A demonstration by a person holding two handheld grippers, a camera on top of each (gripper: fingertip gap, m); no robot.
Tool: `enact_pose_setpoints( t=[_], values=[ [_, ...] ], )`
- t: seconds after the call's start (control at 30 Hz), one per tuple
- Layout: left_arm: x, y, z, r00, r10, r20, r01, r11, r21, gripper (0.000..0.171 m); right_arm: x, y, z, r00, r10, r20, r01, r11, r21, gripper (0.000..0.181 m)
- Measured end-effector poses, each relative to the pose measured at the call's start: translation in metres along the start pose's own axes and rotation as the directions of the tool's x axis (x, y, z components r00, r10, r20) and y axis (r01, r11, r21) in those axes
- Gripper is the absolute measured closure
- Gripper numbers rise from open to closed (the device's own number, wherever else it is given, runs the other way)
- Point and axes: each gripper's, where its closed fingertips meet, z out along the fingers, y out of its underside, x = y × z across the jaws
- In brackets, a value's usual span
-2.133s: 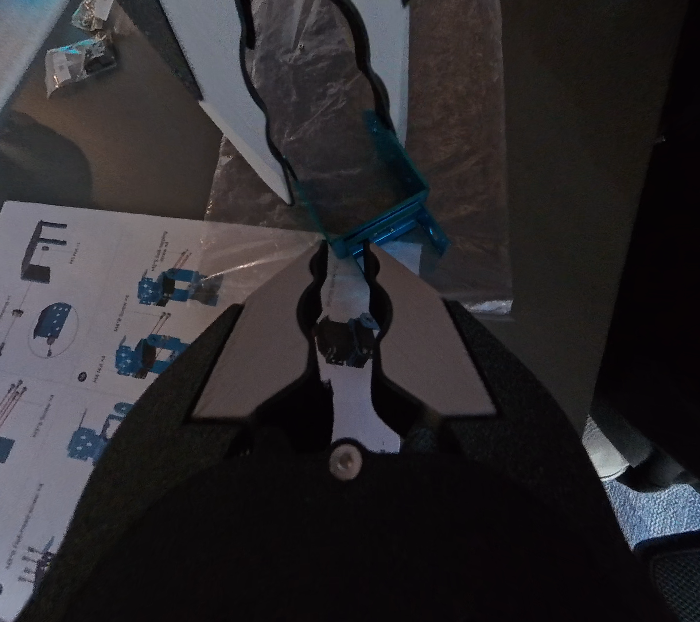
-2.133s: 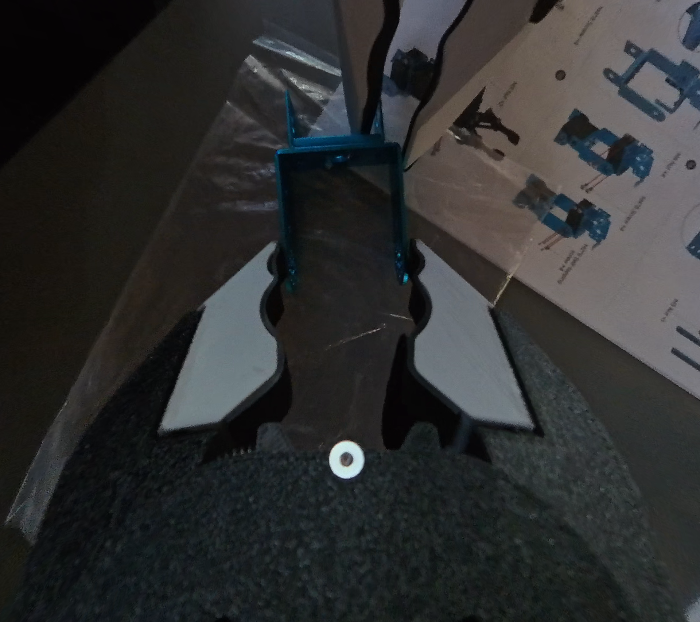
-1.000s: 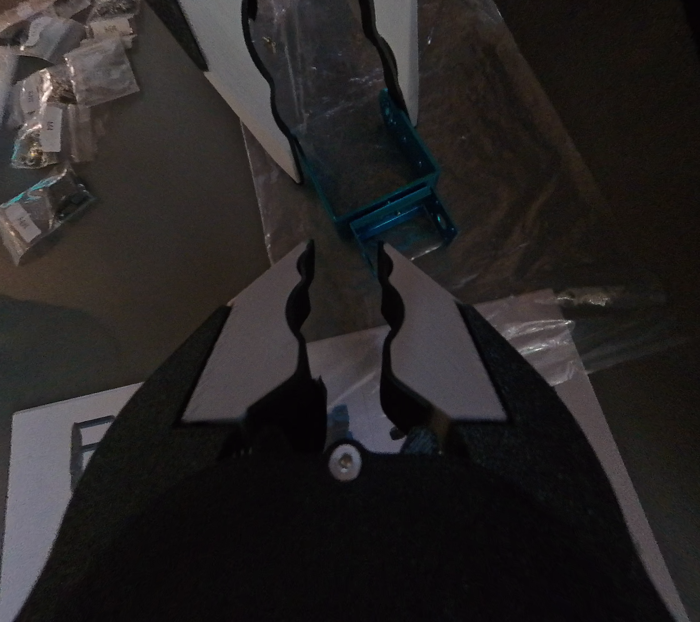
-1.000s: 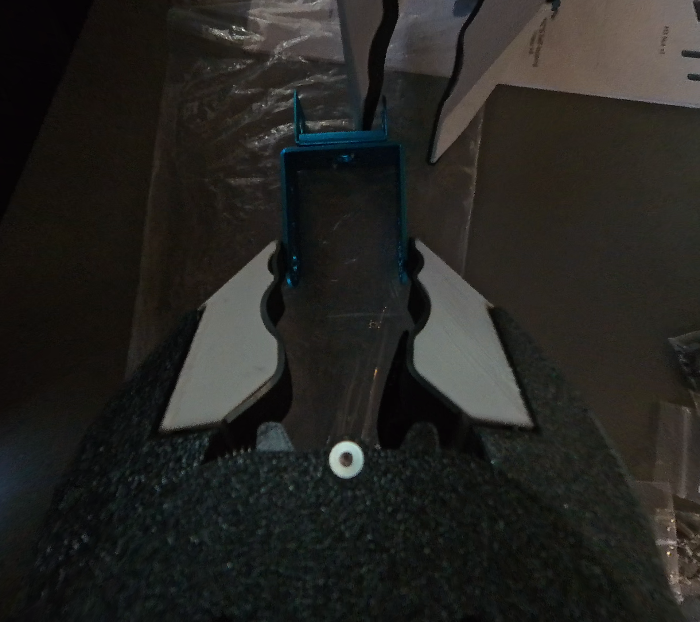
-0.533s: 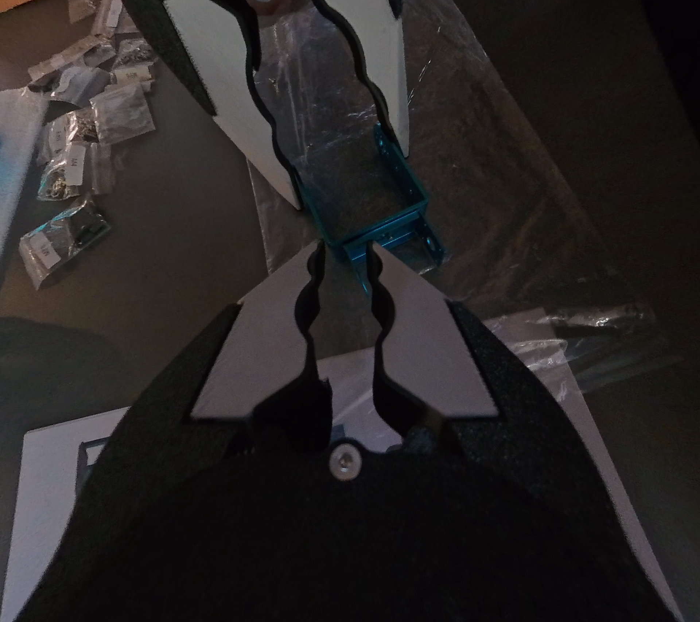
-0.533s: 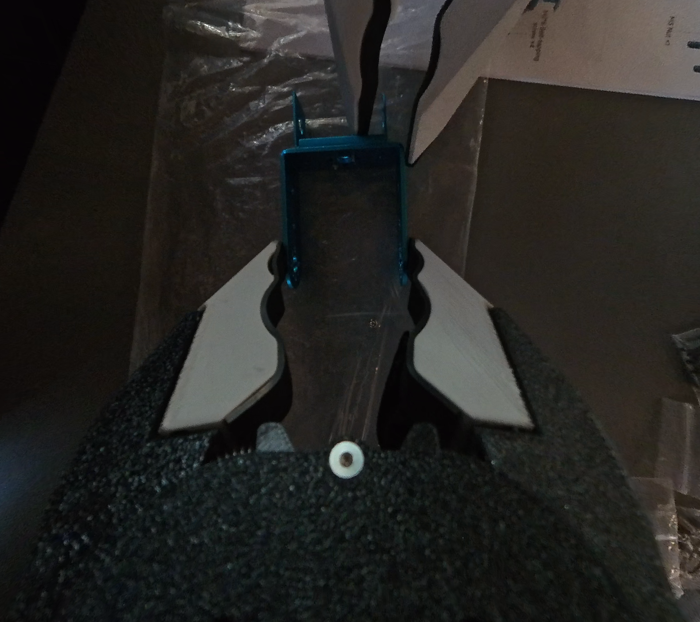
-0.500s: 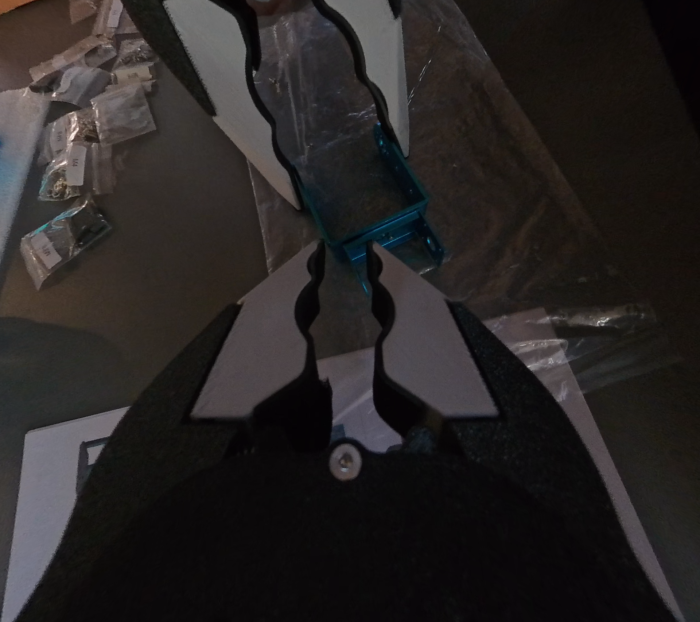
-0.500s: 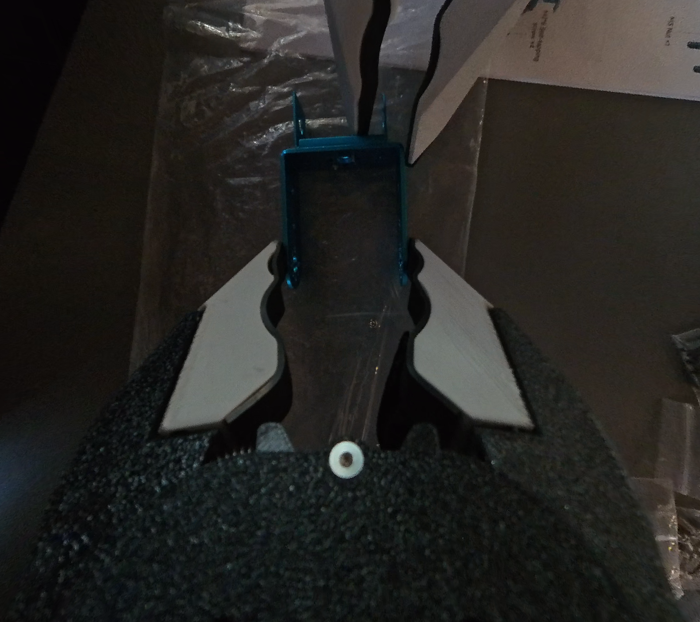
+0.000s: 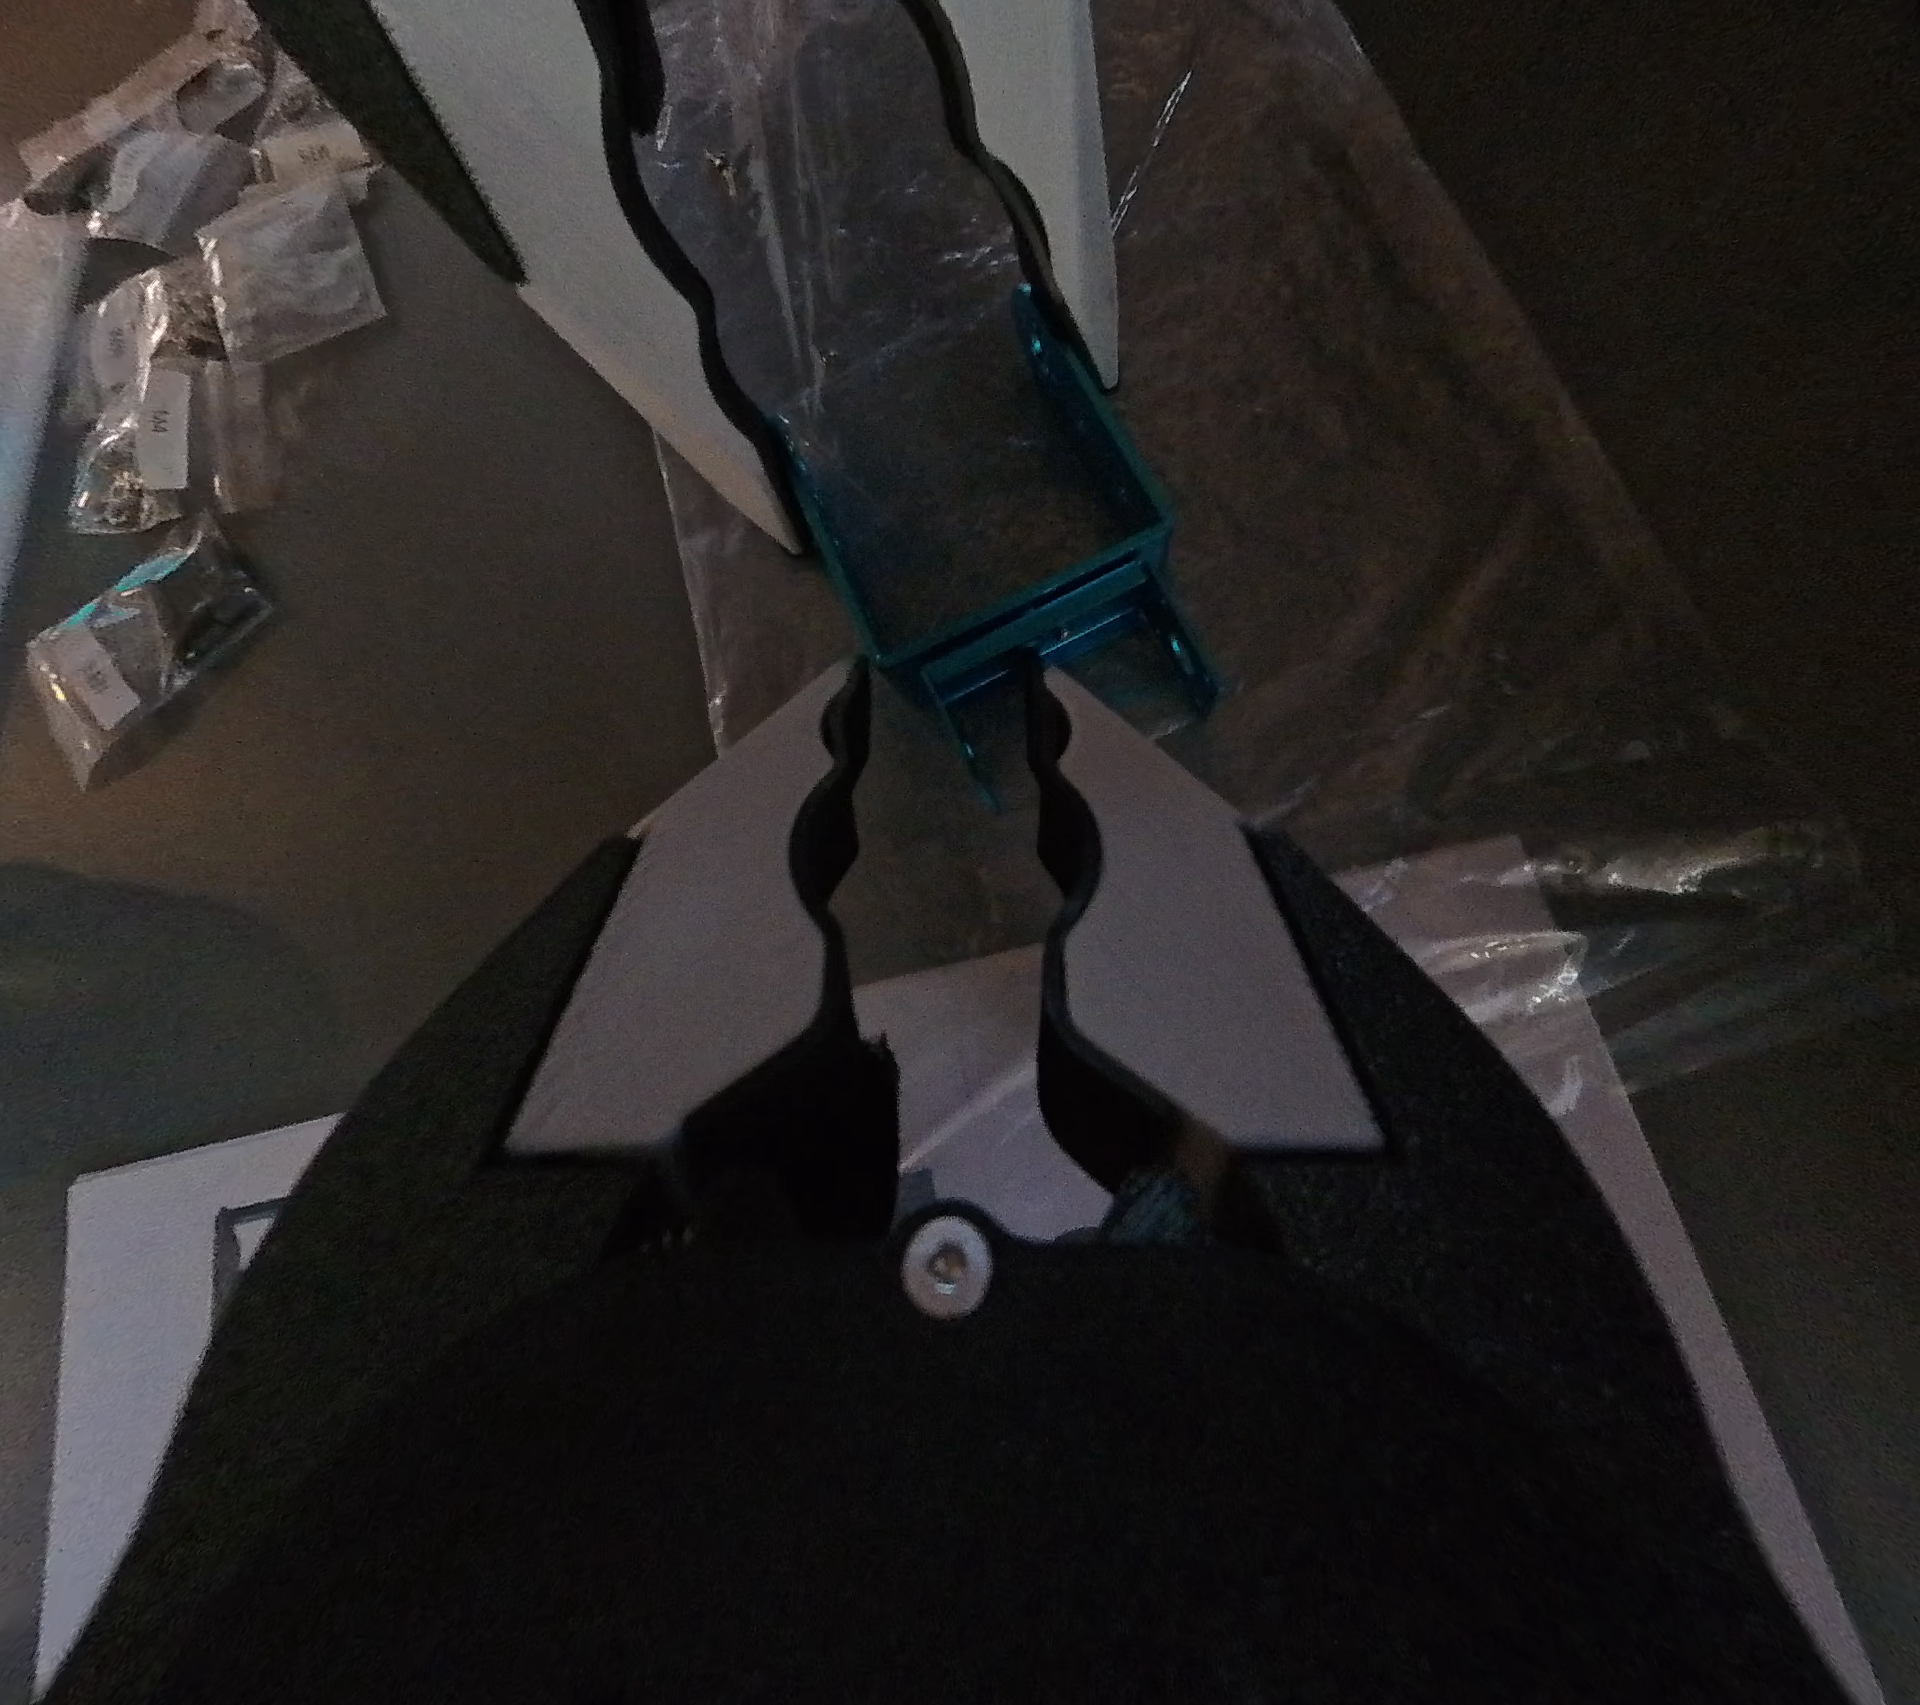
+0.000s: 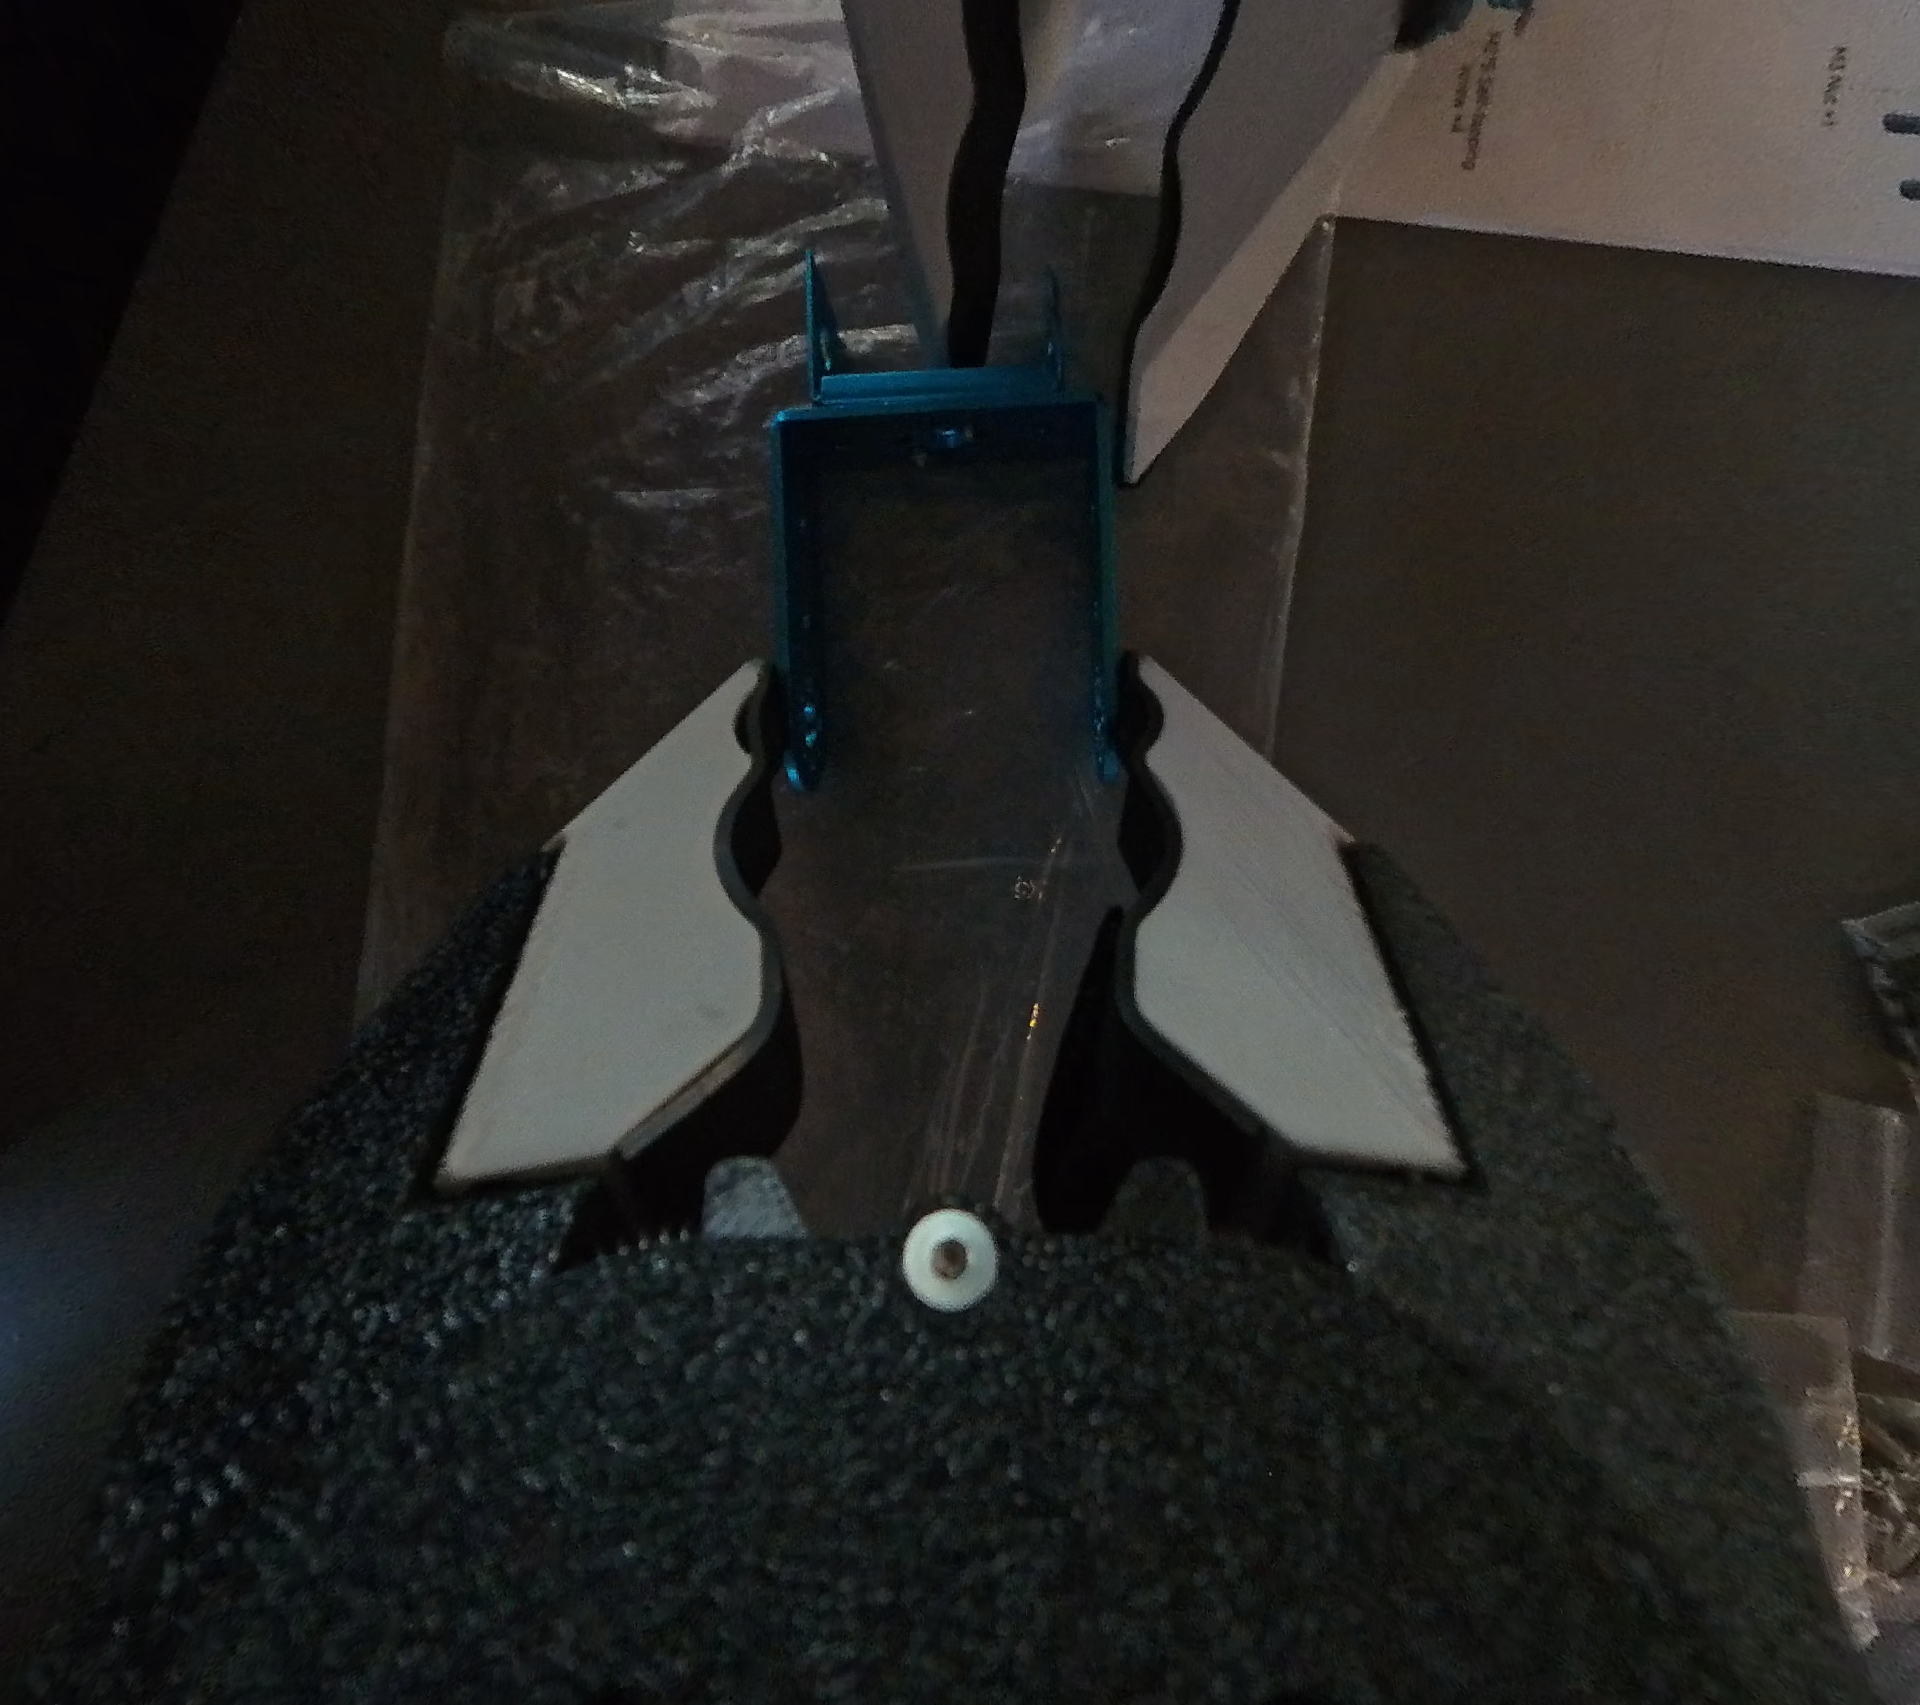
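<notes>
A blue metal U-bracket (image 10: pixel 790 564) has a smaller blue bracket (image 10: pixel 935 382) fixed to its closed end. My right gripper (image 10: pixel 951 679) is shut on the big bracket, one finger outside each leg end, and holds it over a clear plastic bag. In the left wrist view the big bracket (image 9: pixel 1091 429) hangs from the right gripper (image 9: pixel 940 455), and the small bracket (image 9: pixel 1049 653) points at me. My left gripper (image 9: pixel 945 668) is partly open, its fingertips on either side of one leg of the small bracket. It also shows in the right wrist view (image 10: pixel 1039 408).
A crinkled clear plastic bag (image 9: pixel 1351 305) lies on the dark table under the bracket. A white instruction sheet (image 10: pixel 1662 45) lies beyond it and shows under my left gripper (image 9: pixel 135 1292). Several small bags of hardware (image 9: pixel 156 408) lie to the left. About 4 cm separates my left fingertips from my right.
Since a second ago my left gripper has moved forward to the small bracket and narrowed its jaws around one leg. The right gripper has kept its hold on the big bracket.
</notes>
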Motion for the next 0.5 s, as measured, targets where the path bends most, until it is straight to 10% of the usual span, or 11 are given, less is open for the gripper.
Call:
enact_pose_setpoints(
  t=[0.5],
  values=[
    [0.0022,-0.0016,0.0008,1.000,-0.019,-0.017,0.019,1.000,-0.002,0.141,0.0004,-0.0008,0.0007,1.000,0.003,-0.005,-0.003,1.000,-0.003,0.116]
  ],
)
